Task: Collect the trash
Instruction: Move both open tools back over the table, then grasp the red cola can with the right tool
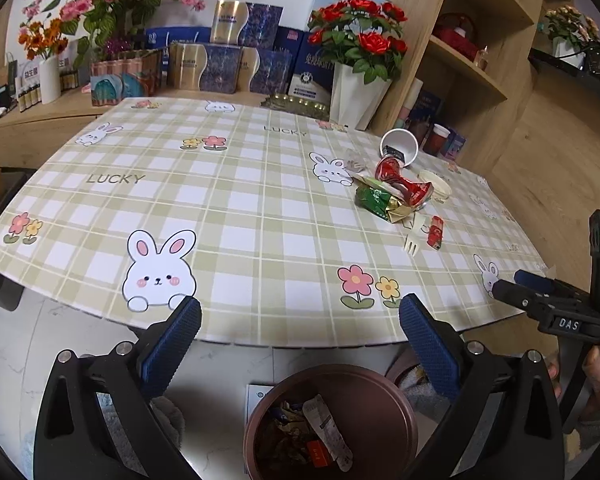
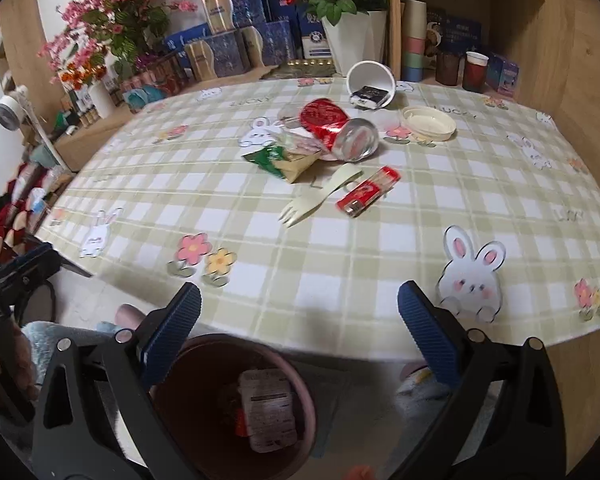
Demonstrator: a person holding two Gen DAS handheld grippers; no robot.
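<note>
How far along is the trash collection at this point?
Partly done: the brown bin below the table edge already holds wrappers. Nothing is in hand; left gripper and right gripper are open, empty. Left: crushed can, green wrapper, fork, red packet, cup, lid.

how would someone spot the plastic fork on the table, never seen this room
Find the checked bunny tablecloth and its litter pile around the crushed red can. Nearer the table's front edge lies the cream fork, beside a small red packet. It alone is pale and has tines.
</note>
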